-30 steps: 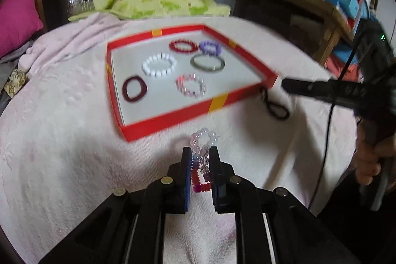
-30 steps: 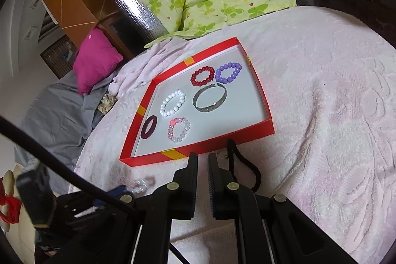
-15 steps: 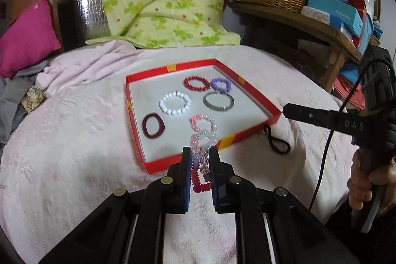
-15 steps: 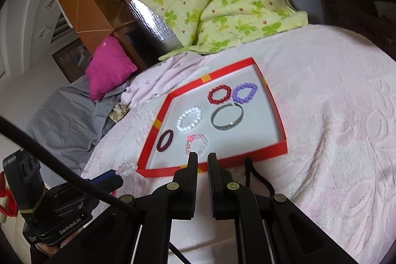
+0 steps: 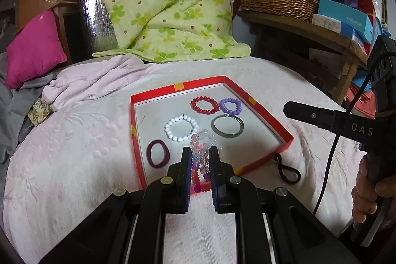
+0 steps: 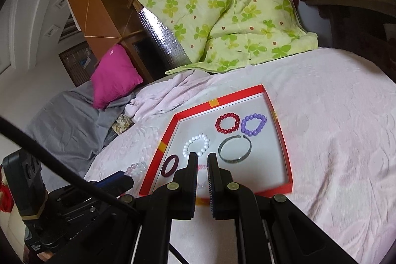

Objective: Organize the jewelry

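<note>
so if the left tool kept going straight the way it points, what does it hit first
Probably the floor of the red tray, near the white bead bracelet. The left tool, shut on a clear bead bracelet, points down there; depth is unclear.

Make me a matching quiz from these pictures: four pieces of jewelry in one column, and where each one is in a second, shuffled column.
Column one:
1. purple bead bracelet
2. silver bangle
3. black hair tie
4. clear pink bead bracelet

Column two:
A. on the blanket outside the red tray
B. clamped in the left tool
C. beside the red bead bracelet at the tray's far end
D. in the tray, just nearer than the purple one

Pairs: 1-C, 2-D, 3-A, 4-B
</note>
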Demonstrator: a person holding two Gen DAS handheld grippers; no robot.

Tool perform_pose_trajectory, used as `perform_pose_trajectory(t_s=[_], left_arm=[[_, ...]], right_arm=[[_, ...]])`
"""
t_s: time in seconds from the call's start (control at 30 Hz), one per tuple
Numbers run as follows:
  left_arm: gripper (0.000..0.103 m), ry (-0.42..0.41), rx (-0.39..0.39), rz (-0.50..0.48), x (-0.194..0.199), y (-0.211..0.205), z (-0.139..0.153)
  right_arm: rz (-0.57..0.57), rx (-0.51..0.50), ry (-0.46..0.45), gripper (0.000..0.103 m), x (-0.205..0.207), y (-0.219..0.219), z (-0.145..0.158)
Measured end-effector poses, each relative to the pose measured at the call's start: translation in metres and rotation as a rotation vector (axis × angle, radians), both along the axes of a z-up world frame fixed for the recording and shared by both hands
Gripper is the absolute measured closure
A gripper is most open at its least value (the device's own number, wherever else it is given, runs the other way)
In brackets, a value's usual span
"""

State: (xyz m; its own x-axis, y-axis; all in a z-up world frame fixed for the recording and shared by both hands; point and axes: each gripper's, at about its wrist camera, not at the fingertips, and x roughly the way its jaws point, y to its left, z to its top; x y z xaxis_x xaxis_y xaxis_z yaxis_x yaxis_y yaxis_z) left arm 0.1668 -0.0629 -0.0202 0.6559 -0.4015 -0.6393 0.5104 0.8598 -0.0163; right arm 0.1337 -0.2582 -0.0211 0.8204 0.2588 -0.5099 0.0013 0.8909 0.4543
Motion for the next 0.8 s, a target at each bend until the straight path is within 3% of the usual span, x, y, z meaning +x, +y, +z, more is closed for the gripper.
perform_pose_trajectory(t_s=[0.27,0.43,0.53,0.6,0.63,0.67,0.7,0.73,0.8], left_arm=[[0.089,0.109,0.01,0.075,0.045,0.007,-0.026],[0.089,0.109,0.002,0.077,0.047,0.013,-0.027],[0.089,0.108,0.006,0.078,0.044,0.013,-0.027],[0.089,0.103,0.004,0.078,0.042,0.013,-0.026],[0.089,0.1,0.003,0.078,0.041,0.012,-0.025],[0.089,0.098,0.002,0.074,0.04,0.011,-0.025],[0.089,0.098,0.001,0.072,0.039,0.01,-0.024],[0.089,0.096,0.0,0.069,0.038,0.009,-0.024],[0.089,0.09,0.005,0.063,0.037,0.007,-0.025]], right_arm=[[0.027,0.001,0.101,0.094,0.044,-0.009,-0.02],[0.071,-0.015,0.103,0.094,0.021,-0.008,-0.014],[0.142,-0.073,0.14,0.093,0.0,-0.004,-0.018],[0.182,-0.137,0.172,0.081,-0.006,0.002,-0.025],[0.194,-0.192,0.203,0.06,-0.008,0.008,-0.034],[0.181,-0.231,0.228,0.031,-0.007,0.011,-0.04],[0.155,-0.279,0.256,0.025,-0.005,0.013,-0.048],[0.144,-0.329,0.279,0.025,-0.002,0.016,-0.057],[0.163,-0.354,0.295,0.031,0.007,0.018,-0.068]])
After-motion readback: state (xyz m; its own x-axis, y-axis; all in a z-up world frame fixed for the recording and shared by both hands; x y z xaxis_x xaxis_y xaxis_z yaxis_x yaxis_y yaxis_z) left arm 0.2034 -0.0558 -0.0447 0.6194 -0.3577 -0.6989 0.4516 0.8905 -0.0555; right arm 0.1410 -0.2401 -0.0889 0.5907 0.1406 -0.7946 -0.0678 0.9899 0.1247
